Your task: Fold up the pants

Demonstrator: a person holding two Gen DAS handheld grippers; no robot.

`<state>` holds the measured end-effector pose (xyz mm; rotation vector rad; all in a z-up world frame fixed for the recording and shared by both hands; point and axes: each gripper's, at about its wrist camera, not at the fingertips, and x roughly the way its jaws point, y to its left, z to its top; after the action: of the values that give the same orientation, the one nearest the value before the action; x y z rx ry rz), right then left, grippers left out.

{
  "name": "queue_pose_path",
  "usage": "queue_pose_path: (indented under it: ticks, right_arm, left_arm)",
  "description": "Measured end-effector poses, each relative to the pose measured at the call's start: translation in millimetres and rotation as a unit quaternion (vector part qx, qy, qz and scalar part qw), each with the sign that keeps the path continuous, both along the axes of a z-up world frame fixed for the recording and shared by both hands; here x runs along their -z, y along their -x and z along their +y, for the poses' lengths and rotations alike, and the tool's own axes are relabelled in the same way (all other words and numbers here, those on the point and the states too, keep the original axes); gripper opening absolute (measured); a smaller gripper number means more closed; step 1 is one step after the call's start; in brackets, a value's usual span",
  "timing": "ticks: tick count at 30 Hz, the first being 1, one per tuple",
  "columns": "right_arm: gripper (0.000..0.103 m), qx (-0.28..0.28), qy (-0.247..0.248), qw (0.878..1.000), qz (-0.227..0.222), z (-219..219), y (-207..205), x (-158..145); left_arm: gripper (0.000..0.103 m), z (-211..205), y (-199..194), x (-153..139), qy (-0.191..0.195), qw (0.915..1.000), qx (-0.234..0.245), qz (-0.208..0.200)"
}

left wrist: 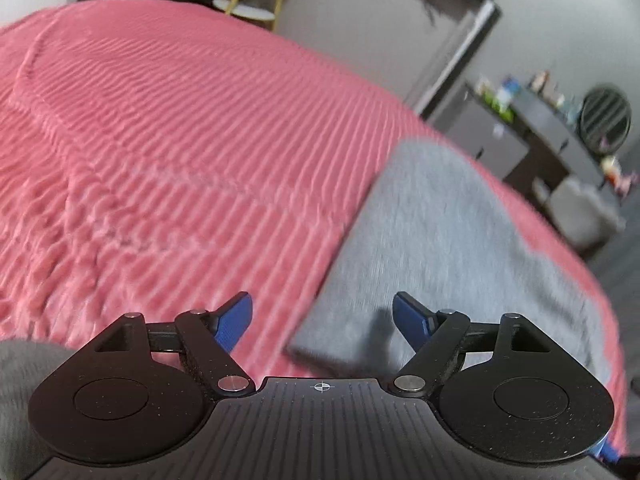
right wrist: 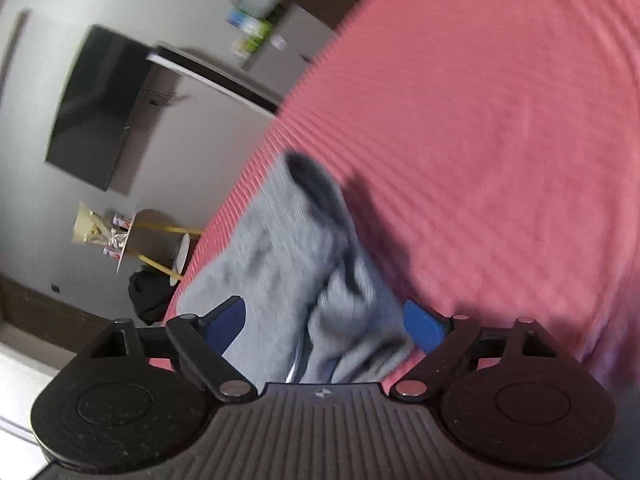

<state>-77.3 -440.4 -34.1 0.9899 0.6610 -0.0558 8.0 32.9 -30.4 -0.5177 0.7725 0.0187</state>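
Observation:
Grey pants (left wrist: 432, 240) lie on a pink ribbed bedspread (left wrist: 180, 140). In the left wrist view they form a flat strip running from bottom centre to the right. My left gripper (left wrist: 322, 322) is open above their near left edge, with nothing between its blue pads. In the right wrist view the pants (right wrist: 288, 264) are bunched, with a dark cuff (right wrist: 312, 180) at the far end. My right gripper (right wrist: 324, 328) is open, with the cloth lying between and below its pads. The views are blurred.
The bedspread (right wrist: 480, 140) fills most of both views. Beyond the bed are a gold-legged side table (left wrist: 248, 4), a dark dresser with small items (left wrist: 552, 120), a wall TV (right wrist: 96, 108) and a dark bundle on the floor (right wrist: 148, 296).

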Motion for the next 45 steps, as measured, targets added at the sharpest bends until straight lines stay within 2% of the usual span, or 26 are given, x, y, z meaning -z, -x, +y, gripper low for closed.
queue_pose_path:
  ticks: [2, 4, 8, 11, 13, 16, 19, 22, 26, 29, 31, 32, 36, 39, 42, 45]
  right_arm:
    - [0.097, -0.030, 0.006, 1.000, -0.005, -8.6, -9.3, -3.4]
    - [0.097, -0.083, -0.003, 0.997, 0.008, -14.5, -30.1, 3.2]
    - [0.097, -0.180, -0.026, 0.983, 0.025, -18.9, -71.9, 22.6]
    - [0.097, -0.192, 0.028, 0.981, 0.032, -23.9, -95.7, 30.7]
    - [0.097, -0.214, 0.015, 0.976, 0.037, -27.1, -110.1, 41.2]
    - [0.098, -0.244, -0.003, 0.969, 0.022, -27.6, -123.4, 44.4]
    - [0.098, -0.278, -0.024, 0.960, 0.008, -21.5, -142.6, 47.0]
    - [0.098, -0.305, -0.011, 0.952, 0.005, -9.9, -159.1, 46.5]
    - [0.095, -0.315, -0.019, 0.949, 0.001, -6.6, -169.0, 44.9]
    - [0.081, -0.313, -0.020, 0.950, 0.006, -13.8, -172.2, 48.2]
    - [0.068, -0.296, -0.033, 0.955, 0.008, -19.9, -174.6, 52.2]
    - [0.066, -0.288, -0.037, 0.957, 0.006, -25.5, -169.7, 56.0]
    - [0.066, -0.278, -0.029, 0.960, -0.002, -22.5, -166.8, 59.5]
    - [0.068, -0.280, -0.029, 0.959, 0.002, -20.4, -168.0, 59.1]
    - [0.070, -0.284, -0.030, 0.958, 0.005, -13.0, -175.1, 56.1]
    - [0.072, -0.285, -0.040, 0.958, 0.004, -14.4, -178.4, 59.1]
  left_arm:
    - [0.083, 3.0, -12.8, -3.3, 0.006, 0.9996, 0.027, -0.004]
    - [0.083, 3.2, -28.9, -4.2, 0.015, 0.9973, 0.072, 0.001]
    - [0.085, -4.5, -63.5, 4.3, 0.044, 0.9845, 0.166, 0.038]
    - [0.085, -20.0, -86.8, 11.3, 0.001, 0.9800, 0.192, 0.051]
    - [0.088, -29.3, -97.5, 12.9, 0.003, 0.9765, 0.210, 0.051]
    - [0.090, -40.4, -112.5, 17.0, -0.015, 0.9718, 0.230, 0.048]
    - [0.092, -51.6, -122.6, 23.2, -0.011, 0.9681, 0.245, 0.053]
    - [0.092, -54.6, -129.8, 24.8, -0.011, 0.9641, 0.260, 0.054]
    - [0.092, -53.8, -137.9, 28.6, 0.009, 0.9601, 0.275, 0.052]
    - [0.092, -55.5, -143.6, 31.4, 0.017, 0.9581, 0.283, 0.044]
    - [0.091, -55.8, -146.0, 32.2, 0.019, 0.9567, 0.288, 0.039]
    - [0.091, -56.4, -147.6, 32.7, 0.018, 0.9557, 0.292, 0.037]
    - [0.091, -56.1, -147.0, 34.9, 0.011, 0.9524, 0.303, 0.029]
    - [0.095, -57.6, -146.1, 34.2, 0.008, 0.9504, 0.310, 0.026]
    - [0.095, -57.8, -143.0, 33.1, 0.003, 0.9515, 0.307, 0.019]
    - [0.087, -53.8, -140.8, 32.8, 0.013, 0.9527, 0.304, 0.005]
